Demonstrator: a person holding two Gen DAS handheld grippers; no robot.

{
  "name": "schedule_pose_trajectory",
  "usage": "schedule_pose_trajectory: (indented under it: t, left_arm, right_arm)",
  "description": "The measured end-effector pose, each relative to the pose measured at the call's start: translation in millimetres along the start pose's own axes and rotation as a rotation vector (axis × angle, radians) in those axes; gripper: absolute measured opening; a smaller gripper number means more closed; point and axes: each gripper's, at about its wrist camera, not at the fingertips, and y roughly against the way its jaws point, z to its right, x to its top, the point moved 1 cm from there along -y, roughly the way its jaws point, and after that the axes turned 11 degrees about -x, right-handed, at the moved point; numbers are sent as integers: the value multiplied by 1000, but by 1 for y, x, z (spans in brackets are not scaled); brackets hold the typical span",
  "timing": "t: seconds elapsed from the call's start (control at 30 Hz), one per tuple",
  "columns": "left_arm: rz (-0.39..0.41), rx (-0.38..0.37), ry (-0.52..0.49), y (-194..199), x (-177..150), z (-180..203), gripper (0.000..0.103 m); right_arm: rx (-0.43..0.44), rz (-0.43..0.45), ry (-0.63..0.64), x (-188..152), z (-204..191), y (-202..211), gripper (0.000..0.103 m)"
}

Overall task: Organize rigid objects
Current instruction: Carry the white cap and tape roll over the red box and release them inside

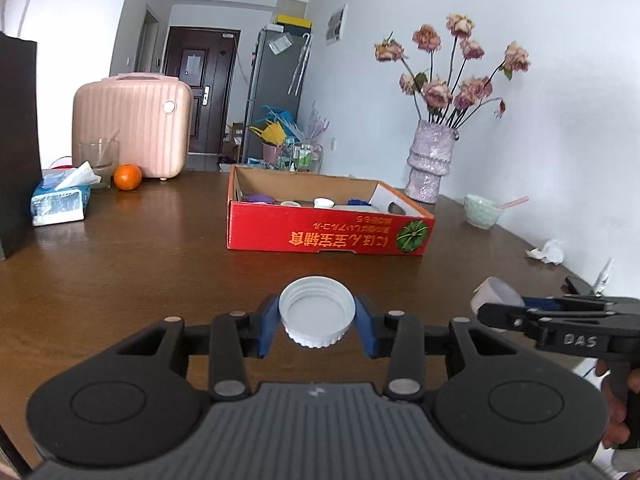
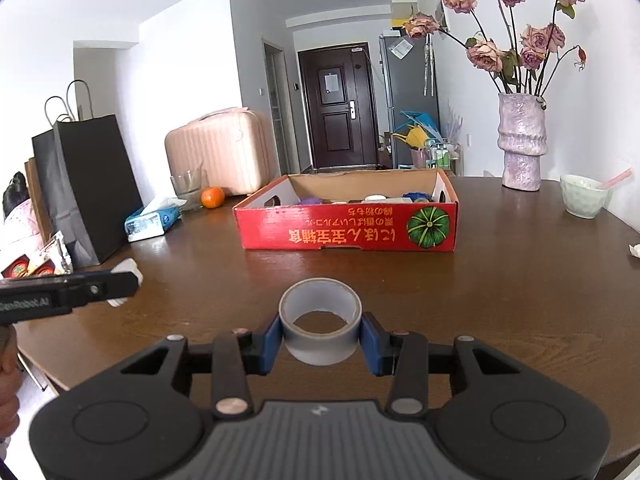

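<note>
**White cap and grey tape held short of the red box**

White ribbed plastic screw cap [image 1: 317,311], open side up, sits low in the centre of the left wrist view, pinched between the blue pads of the left gripper [image 1: 318,322]. Above it, mid-frame, the red cardboard box [image 1: 328,232] stands well apart on the brown wooden table [image 1: 160,248], already holding several small items. At the right edge the right gripper [image 1: 500,308] shows side-on.

Low in the centre of the right wrist view, the right gripper's pads clamp a grey roll of tape [image 2: 320,326], hole upward. The box stands mid-frame, beyond a stretch of bare table.

Both pieces look lifted and in transit, so the carrying step seems in hand. Next, each hand would need to travel over the box's near wall before opening its jaws.
</note>
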Motion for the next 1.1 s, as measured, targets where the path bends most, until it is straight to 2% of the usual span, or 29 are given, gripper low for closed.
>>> schedule_pose_trajectory:
  t: [0.13,0.3,0.4,0.5,0.67,0.77,0.8,0.87,0.9,0.93,0.97,1.03,1.1]
  left_arm:
    - [26,-20,-25,-36,36,-17,41]
    - [-37,-53,-15,-120,97,-46,41]
    - [-95,-62,3,-181,126,-64,41]
    - [-151,-61,26,-235,144,-81,41]
    - [-244,-25,-30,-311,153,-97,41]
    - [-284,-27,-25,-339,151,-108,42]
    - [-299,-29,-19,-346,149,-111,47]
    - [-330,-74,10,-353,148,-116,51]
    - [-317,-95,23,-350,149,-117,65]
    - [-295,-91,24,-348,150,-118,74]
    - [-285,-79,10,-347,151,-117,74]
    - [-282,-64,-12,-347,152,-115,73]
    - [-288,-67,-3,-345,154,-115,73]
  right_arm:
    - [12,-4,-8,20,8,-28,41]
    - [60,17,26,77,16,-83,41]
    - [71,11,46,118,21,-134,41]
    - [64,-37,67,157,22,-197,41]
    - [24,-122,144,183,20,-287,41]
    - [-14,-178,130,192,27,-331,41]
    - [-19,-201,134,192,29,-344,41]
    - [-20,-265,163,192,27,-371,43]
    - [-17,-291,175,191,26,-380,41]
    - [-16,-323,179,191,26,-389,42]
    - [-12,-332,166,193,27,-392,46]
    - [-4,-314,179,194,24,-390,74]
    - [-7,-306,197,192,22,-386,74]
